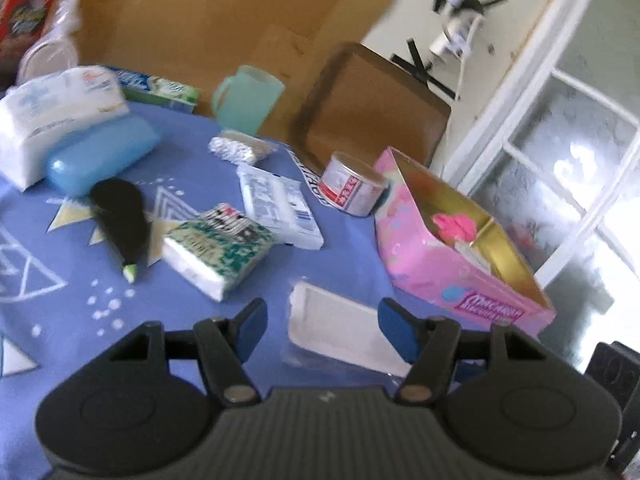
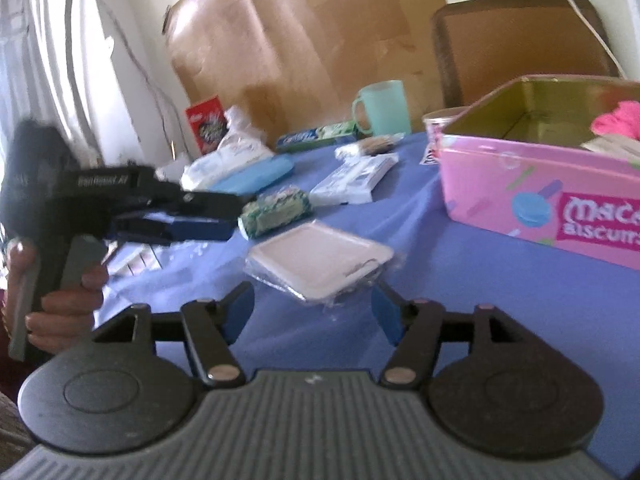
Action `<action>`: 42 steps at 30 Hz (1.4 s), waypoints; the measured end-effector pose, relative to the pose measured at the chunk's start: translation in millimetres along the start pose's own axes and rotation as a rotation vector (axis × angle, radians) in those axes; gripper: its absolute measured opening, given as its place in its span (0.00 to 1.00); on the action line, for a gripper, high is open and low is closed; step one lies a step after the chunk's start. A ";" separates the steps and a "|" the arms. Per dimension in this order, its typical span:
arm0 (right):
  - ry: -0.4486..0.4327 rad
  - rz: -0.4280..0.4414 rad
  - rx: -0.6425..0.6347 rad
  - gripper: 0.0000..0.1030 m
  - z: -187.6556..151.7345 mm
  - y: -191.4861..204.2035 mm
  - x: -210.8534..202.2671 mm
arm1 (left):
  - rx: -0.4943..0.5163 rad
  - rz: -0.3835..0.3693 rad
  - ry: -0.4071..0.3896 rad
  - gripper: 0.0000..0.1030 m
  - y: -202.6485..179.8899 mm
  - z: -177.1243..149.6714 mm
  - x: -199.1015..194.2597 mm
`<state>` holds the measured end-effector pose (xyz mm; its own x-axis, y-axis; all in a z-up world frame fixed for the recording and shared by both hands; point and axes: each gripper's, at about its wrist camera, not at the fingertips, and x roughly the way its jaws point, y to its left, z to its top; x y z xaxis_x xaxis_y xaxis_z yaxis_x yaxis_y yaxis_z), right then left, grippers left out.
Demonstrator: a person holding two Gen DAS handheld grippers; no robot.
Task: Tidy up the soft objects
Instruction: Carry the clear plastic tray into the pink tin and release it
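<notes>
A flat white pad in clear wrap (image 1: pixel 340 332) lies on the blue tablecloth, just ahead of my open, empty left gripper (image 1: pixel 322 326). It also shows in the right wrist view (image 2: pixel 320 264), just ahead of my open, empty right gripper (image 2: pixel 312 312). A pink biscuit tin (image 1: pixel 460 256) stands open at the right with a pink soft thing (image 1: pixel 456 226) inside; the tin (image 2: pixel 540 188) is right of the right gripper. A green-patterned tissue pack (image 1: pixel 218 250) and a white wipes pack (image 1: pixel 56 116) lie further left. The left gripper (image 2: pixel 200 216) shows in the right wrist view, hand-held, beside the green tissue pack (image 2: pixel 276 210).
On the cloth are a blue case (image 1: pixel 100 156), a black marker (image 1: pixel 120 220), a white sachet (image 1: pixel 280 206), a small can (image 1: pixel 352 188), a mint mug (image 1: pixel 248 96) and a toothpaste box (image 1: pixel 160 90). Cardboard (image 2: pixel 300 40) and a brown chair (image 1: pixel 372 108) stand behind the table.
</notes>
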<state>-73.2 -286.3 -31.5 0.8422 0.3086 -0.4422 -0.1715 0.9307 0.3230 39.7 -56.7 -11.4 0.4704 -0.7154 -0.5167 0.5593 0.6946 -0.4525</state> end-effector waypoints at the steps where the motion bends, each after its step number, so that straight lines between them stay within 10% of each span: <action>1: 0.008 -0.014 -0.027 0.69 -0.1 3.0 2.9 | 0.007 0.011 0.007 0.61 -2.2 1.4 6.5; 10: 0.030 -0.182 -0.182 0.61 -2.4 16.4 26.6 | 0.042 0.016 0.101 0.48 -17.6 -1.7 45.9; 20: -0.238 -0.349 -0.261 0.60 14.2 10.3 -32.4 | 0.220 -0.106 -0.041 0.48 -96.5 36.5 30.5; 27: -0.282 -0.508 -0.145 0.60 33.7 -41.9 -61.3 | 0.334 -0.174 -0.063 0.48 -163.0 53.1 85.0; 32: -0.233 -0.664 -0.087 0.68 44.5 -67.0 -41.3 | 0.375 -0.094 -0.069 0.51 -177.4 53.7 118.1; 42: -0.342 -0.592 -0.013 0.72 28.3 -53.1 -60.0 | 0.318 -0.117 -0.122 0.54 -127.4 39.6 54.9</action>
<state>-100.2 -359.8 1.6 0.9098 -0.3301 -0.2516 0.3631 0.9266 0.0974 21.3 -187.5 46.6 0.4580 -0.8058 -0.3754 0.7897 0.5627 -0.2445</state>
